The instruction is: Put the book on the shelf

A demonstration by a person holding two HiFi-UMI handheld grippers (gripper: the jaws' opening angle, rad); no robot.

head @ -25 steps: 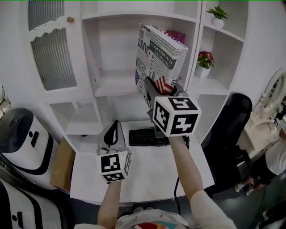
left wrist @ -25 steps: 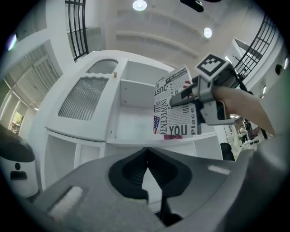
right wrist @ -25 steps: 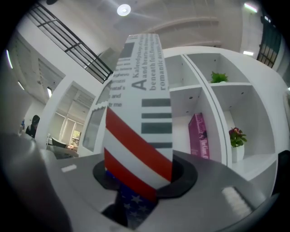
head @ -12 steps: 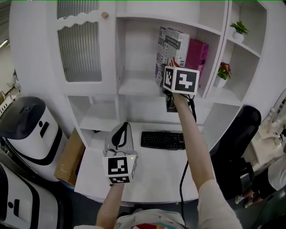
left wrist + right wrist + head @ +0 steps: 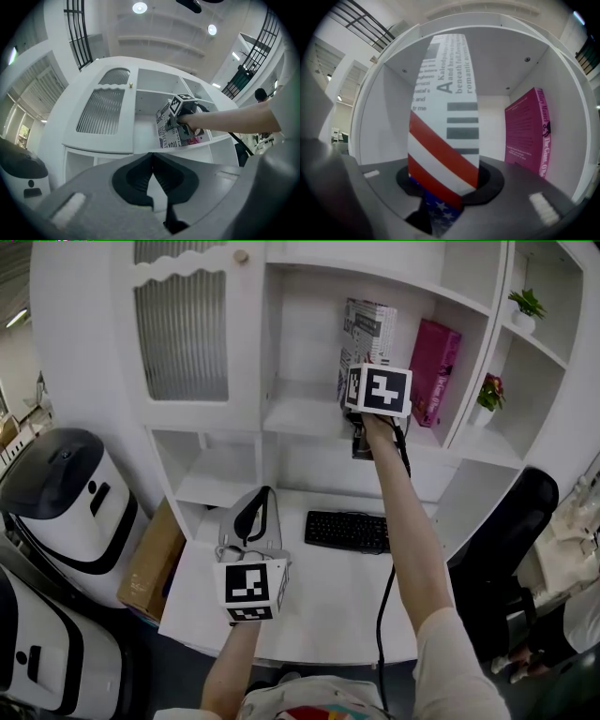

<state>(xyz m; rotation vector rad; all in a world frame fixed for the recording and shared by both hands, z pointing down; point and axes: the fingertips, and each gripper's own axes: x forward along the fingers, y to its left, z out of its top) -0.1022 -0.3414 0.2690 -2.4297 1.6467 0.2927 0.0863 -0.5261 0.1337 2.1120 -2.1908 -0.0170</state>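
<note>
Gripping book [image 5: 445, 122], right claw [image 5: 449, 190] hiding its base

Up at twelve o'clock the right gripper [image 5: 361, 381] holds the newsprint book [image 5: 367, 326] upright in the shelf bay [image 5: 302, 418], a pink book [image 5: 435, 371] at its three o'clock; the left gripper [image 5: 251, 514] hovers over the desk [image 5: 337, 601] at seven o'clock.

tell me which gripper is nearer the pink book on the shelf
Right. The right gripper holds the newsprint book just beside the pink book; the left gripper hangs low over the desk, far below.
</note>
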